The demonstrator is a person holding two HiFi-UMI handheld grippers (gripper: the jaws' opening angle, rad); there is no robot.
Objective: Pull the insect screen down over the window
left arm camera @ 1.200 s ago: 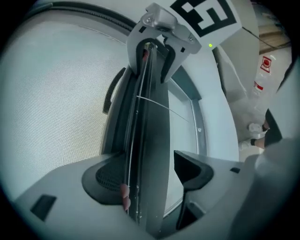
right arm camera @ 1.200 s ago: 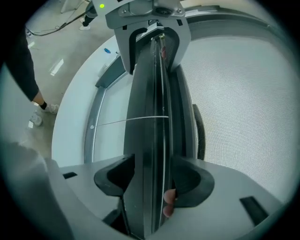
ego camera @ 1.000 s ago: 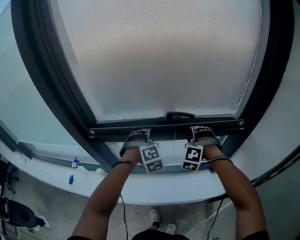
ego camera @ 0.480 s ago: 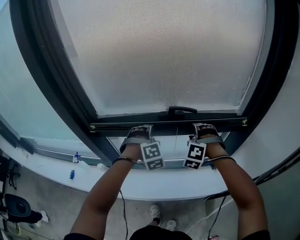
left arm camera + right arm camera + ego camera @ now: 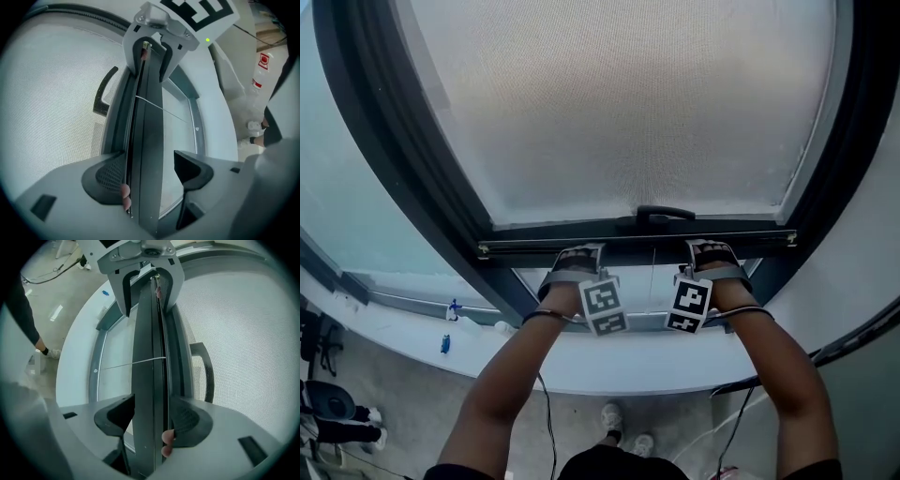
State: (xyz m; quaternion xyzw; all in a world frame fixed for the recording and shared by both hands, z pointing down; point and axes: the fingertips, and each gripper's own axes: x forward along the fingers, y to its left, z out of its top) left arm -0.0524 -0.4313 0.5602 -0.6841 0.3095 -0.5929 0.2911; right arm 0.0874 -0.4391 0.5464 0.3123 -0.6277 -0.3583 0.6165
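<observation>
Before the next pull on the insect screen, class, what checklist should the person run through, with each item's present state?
1. Left gripper straddles the dark metal bottom bar of the grey mesh insect screen: ok.
2. Left gripper clamps that bar: not ok. One pad touches it, the other jaw stands clear.
3. Right gripper clamps the bar: ok, it looks closed on both sides.
4. Thin white cord clear of both grippers: ok.
5. Screen down to the white sill: not ok. Bare glass shows below the bar.

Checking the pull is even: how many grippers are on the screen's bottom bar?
2: left gripper left of the handle, right gripper right of it, both astride the bar.
</observation>
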